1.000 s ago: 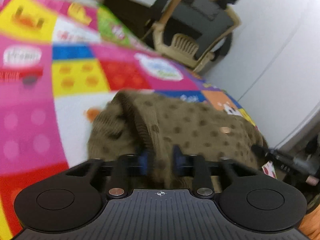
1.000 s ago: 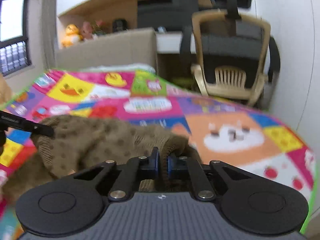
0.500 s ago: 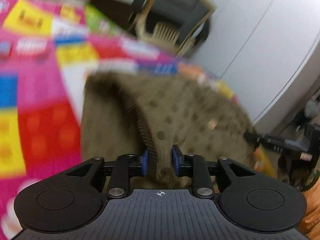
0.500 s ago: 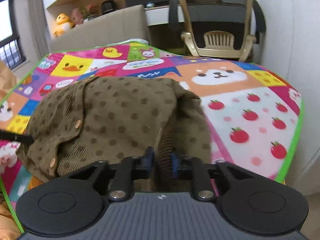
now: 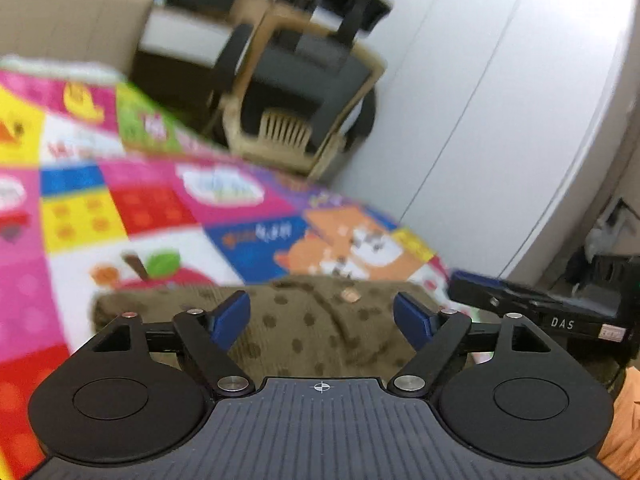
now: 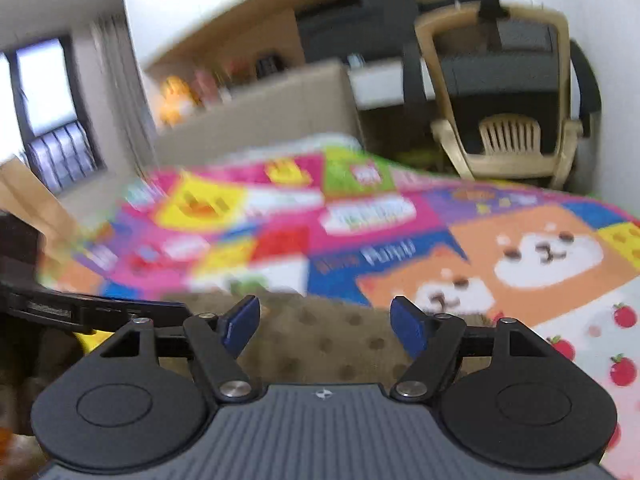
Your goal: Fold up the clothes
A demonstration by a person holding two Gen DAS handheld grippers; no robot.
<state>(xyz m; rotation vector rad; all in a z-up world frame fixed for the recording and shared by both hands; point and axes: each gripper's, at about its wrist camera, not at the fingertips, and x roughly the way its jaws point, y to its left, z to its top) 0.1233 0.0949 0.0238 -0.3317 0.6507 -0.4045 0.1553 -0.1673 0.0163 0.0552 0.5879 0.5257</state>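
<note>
Looking down your left gripper (image 5: 322, 314), you've got both blue fingers (image 5: 232, 316) spread wide with nothing between them, so it's let go. Same story on your right gripper (image 6: 325, 322): fingers (image 6: 408, 330) wide apart, holding nothing.

The brown dotted shirt (image 5: 320, 328) is lying on the colourful play mat (image 5: 140, 208), bunched into a compact heap right in front of both grippers, at the near edge of the mat. From the left view you can make out a small button (image 5: 350, 294) on the top of it, and the fabric sits below and between the open fingers, though I can't tell if the tips are actually touching it. In the right view the shirt (image 6: 328, 340) fills the gap between the fingers too, with the orange dog picture (image 6: 536, 256) on the mat just beyond it to the right.

Your right gripper pokes into the left view from the right side (image 5: 532, 308), hovering just beside the shirt's edge, and your left one shows up at the left edge of the right view (image 6: 92, 308).

Past the far end of the mat there's a beige chair (image 6: 508, 92) against the white wall (image 5: 500, 120). Everything's a bit motion-blurred, so finer detail on the fabric is hard to read.
</note>
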